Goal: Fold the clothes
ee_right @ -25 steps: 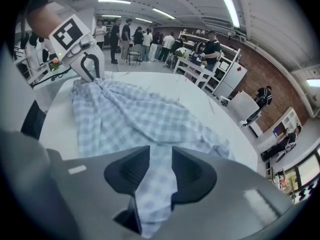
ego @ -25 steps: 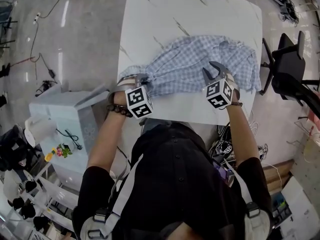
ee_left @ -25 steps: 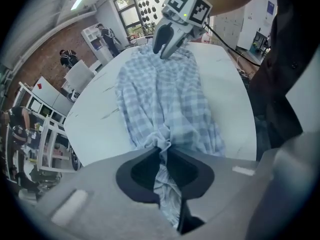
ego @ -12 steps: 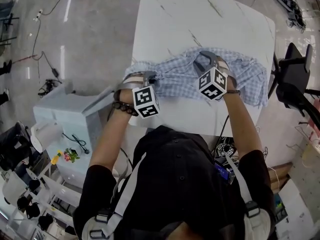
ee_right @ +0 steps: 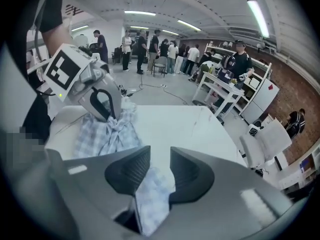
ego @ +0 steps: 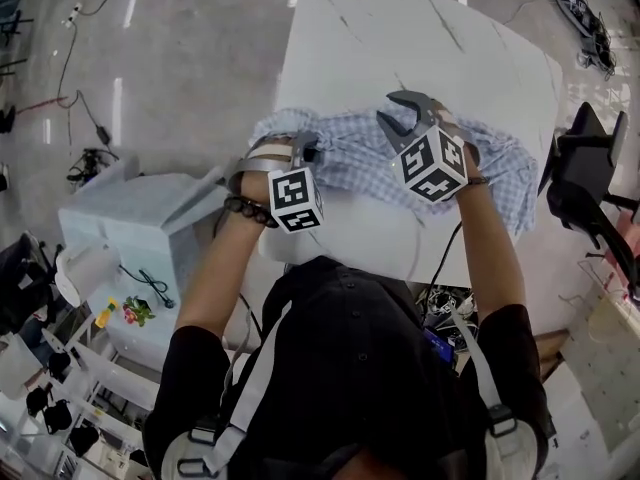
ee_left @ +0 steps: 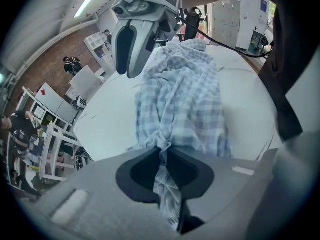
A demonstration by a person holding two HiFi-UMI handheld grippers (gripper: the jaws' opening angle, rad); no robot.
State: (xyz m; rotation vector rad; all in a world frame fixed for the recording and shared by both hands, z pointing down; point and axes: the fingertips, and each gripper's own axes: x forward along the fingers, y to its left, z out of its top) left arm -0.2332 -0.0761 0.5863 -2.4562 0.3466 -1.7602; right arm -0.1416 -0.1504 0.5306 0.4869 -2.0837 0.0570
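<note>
Broadly, the white marble table (ego: 400, 28) bears a blue-checked shirt (ego: 350, 168), bunched in a long ridge near its front edge. At the shirt's left end the left gripper (ee_left: 164, 151) pinches a gathered fold. The right gripper (ee_right: 160, 156), over the shirt's middle, has jaws apart that have just been closing, with cloth in the gap, unpressed.

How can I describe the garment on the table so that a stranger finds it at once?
Look at the large white table in the middle of the head view. Near its closer edge lies a crumpled checked shirt, one end pinched in the fingers of the left gripper. It is the only cloth there, pale blue checks on the white top.
</note>
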